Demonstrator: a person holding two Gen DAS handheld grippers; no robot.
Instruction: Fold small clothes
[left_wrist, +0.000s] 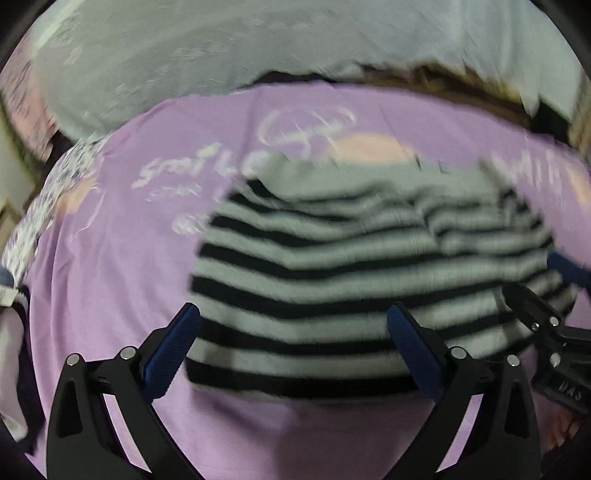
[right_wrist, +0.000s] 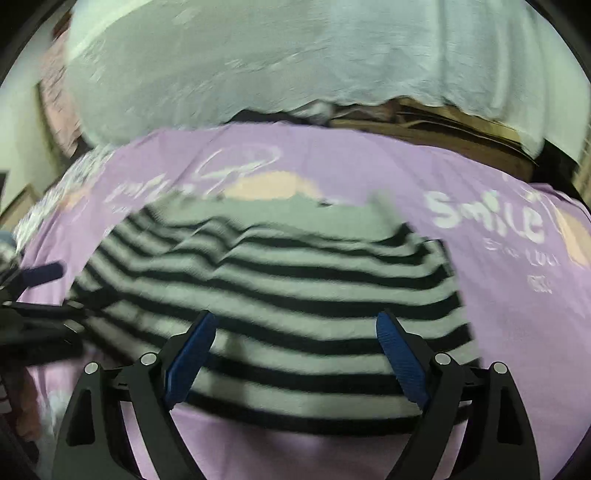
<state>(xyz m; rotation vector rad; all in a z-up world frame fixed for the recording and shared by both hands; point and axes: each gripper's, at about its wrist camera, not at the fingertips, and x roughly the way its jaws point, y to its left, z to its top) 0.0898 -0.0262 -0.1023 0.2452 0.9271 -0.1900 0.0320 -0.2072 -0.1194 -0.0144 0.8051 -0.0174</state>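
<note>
A black-and-white striped garment lies folded in a compact shape on a purple printed sheet. It also shows in the right wrist view. My left gripper is open, its blue pads straddling the garment's near edge from above. My right gripper is open too, above the near edge, with blue pads on either side. The right gripper shows at the right of the left wrist view; the left gripper shows at the left of the right wrist view. Both views are motion-blurred.
A pale grey-white cloth covers the far side behind the purple sheet. Brown cardboard-like material lies at the far right. A patterned fabric lies at the sheet's left edge.
</note>
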